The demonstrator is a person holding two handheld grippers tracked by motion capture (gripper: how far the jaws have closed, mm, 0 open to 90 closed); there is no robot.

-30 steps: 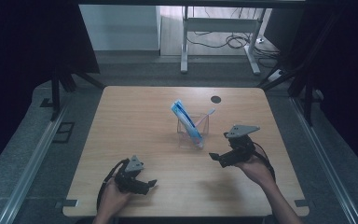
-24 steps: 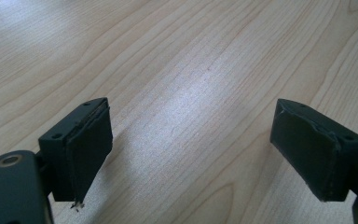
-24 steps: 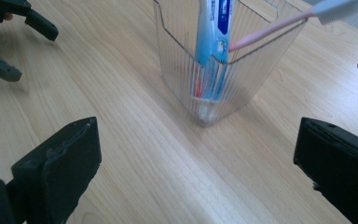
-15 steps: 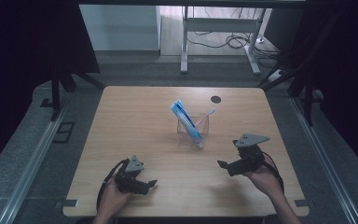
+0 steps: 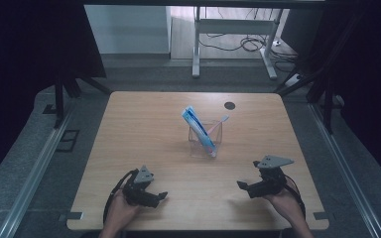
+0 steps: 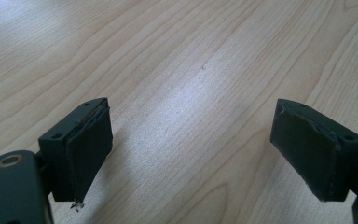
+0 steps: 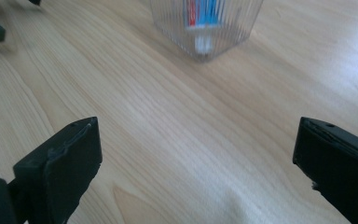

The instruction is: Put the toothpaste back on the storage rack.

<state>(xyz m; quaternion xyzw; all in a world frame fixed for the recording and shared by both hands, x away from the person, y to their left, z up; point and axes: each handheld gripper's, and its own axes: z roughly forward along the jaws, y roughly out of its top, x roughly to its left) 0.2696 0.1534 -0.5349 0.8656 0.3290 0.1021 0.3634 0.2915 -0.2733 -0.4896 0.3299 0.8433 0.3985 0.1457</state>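
One wooden table. One clear ribbed cup is standing mid-frame, holding one blue toothpaste tube and one toothbrush, both leaning. Two grippers: left gripper is resting at lower left, right gripper at lower right, each with jaws spread wide, gripping nothing. One dark round hole is sitting beyond the cup.

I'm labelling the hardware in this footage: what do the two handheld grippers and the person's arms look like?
Both are black. The left gripper and right gripper each carry a grey three-cornered plate on top and trail a black cable. Close up, each has two blocky black jaws with flat dark pads and small screw holes. The forearms are bare; no sleeves are visible.
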